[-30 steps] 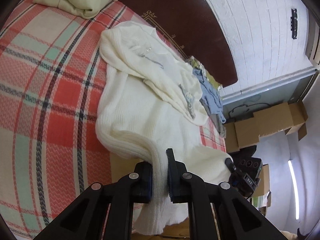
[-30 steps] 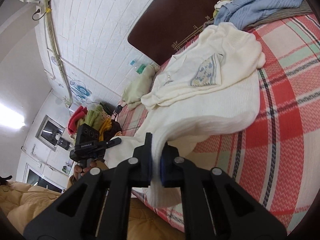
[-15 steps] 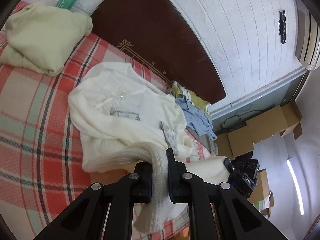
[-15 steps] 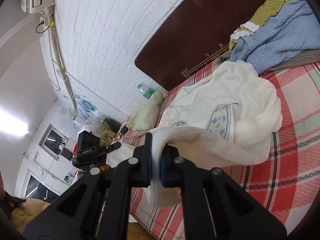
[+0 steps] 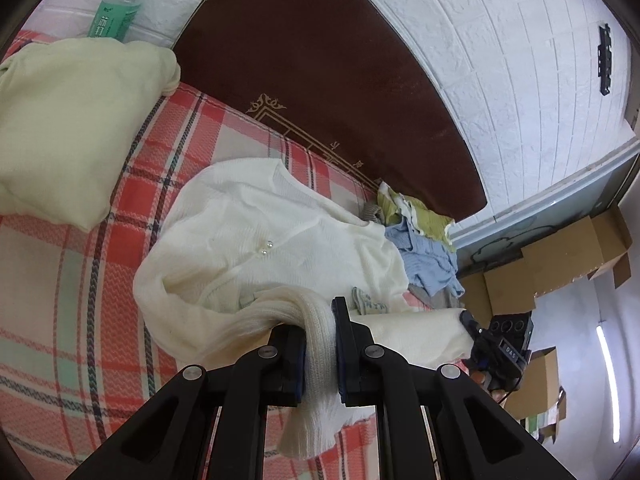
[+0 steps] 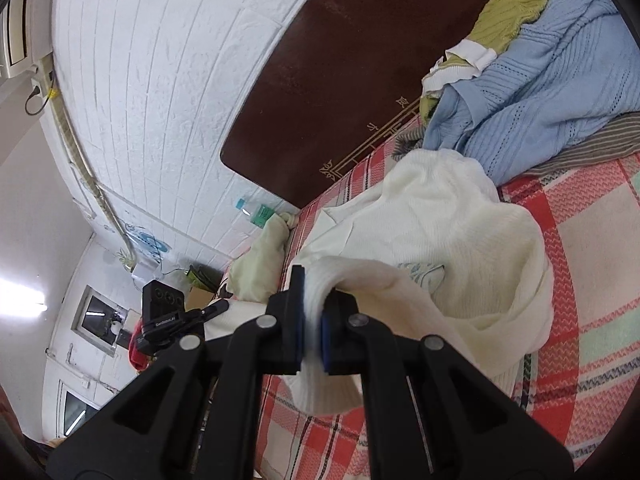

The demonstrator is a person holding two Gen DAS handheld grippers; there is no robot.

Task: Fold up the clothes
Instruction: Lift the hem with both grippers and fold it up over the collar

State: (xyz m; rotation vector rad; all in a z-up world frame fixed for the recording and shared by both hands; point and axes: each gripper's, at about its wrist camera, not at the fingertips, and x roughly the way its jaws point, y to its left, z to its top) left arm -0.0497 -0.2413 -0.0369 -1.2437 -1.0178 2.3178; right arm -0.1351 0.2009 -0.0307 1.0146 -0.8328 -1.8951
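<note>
Grippers left [image 5: 320, 344] and right [image 6: 313, 312] each clamped tight on the cream cardigan's [image 5: 256, 236] hem, above the plaid bed [image 5: 72, 292].

My left tool [image 5: 320, 344] is clamped on a bunched hem of the white cardigan [image 5: 280, 240], which lies crumpled on the plaid bed cover [image 5: 60, 300]. I see a folded pale yellow garment [image 5: 72, 120] at upper left, a green bottle [image 5: 118, 8] behind it, and blue and green clothes [image 5: 424, 248] by the dark headboard [image 5: 320, 80].
</note>
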